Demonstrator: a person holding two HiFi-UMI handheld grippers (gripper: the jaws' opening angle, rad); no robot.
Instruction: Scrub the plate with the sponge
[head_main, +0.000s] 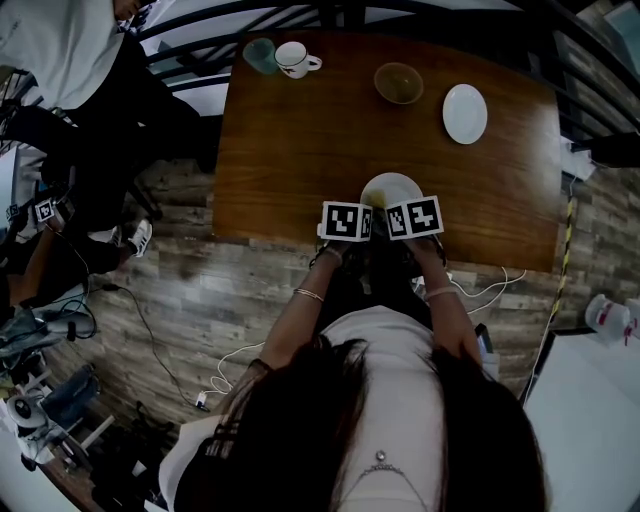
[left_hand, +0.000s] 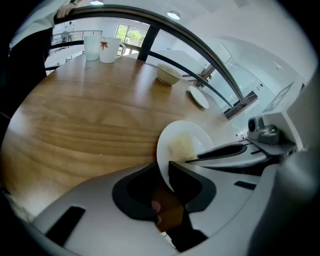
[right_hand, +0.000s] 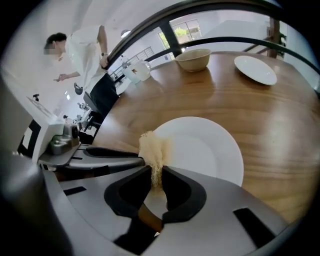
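A white plate (head_main: 392, 187) lies on the brown wooden table (head_main: 300, 150) close to its near edge. My left gripper (head_main: 350, 222) is shut on the plate's near rim (left_hand: 165, 167), which runs edge-on between the two black pads. My right gripper (head_main: 412, 218) is shut on a pale yellow fibrous sponge (right_hand: 152, 150). The sponge sticks out past the fingertips and rests on the plate's (right_hand: 200, 147) left part. In the left gripper view the sponge (left_hand: 181, 146) shows against the plate (left_hand: 197, 135), with the right gripper's finger (left_hand: 235, 150) behind it.
At the table's far side stand a glass (head_main: 260, 55), a white mug (head_main: 295, 60), a bowl (head_main: 398, 83) and a second white plate (head_main: 465, 113). A person (head_main: 60, 60) stands at the far left. Cables (head_main: 225, 365) lie on the floor.
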